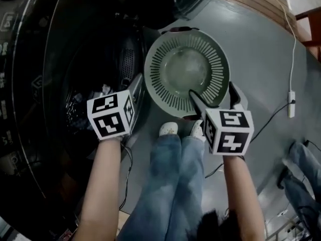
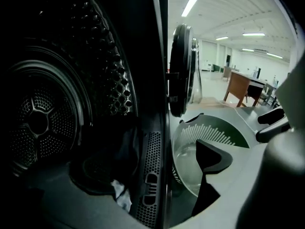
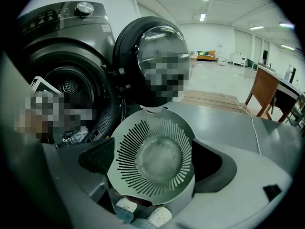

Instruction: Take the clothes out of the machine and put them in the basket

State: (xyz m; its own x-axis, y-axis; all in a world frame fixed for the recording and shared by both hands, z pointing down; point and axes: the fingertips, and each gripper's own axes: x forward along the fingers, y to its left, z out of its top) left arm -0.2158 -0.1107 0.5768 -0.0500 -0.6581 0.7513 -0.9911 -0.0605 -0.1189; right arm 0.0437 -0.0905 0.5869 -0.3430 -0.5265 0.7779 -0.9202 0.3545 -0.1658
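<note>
The dark front-loading machine fills the left, its round door swung open. Dark clothes with a pale scrap lie low in the drum, also faintly visible as clothes from above. A round grey-green slotted basket stands empty on the floor beside the opening. My left gripper hangs at the drum's mouth, open and holding nothing; only one fingertip shows. My right gripper is open above the basket, holding nothing.
The person's jeans legs and white shoes stand just before the basket. A white cable with an adapter trails over the grey floor at right. Blue denim shows at the right edge. A wooden desk stands farther off.
</note>
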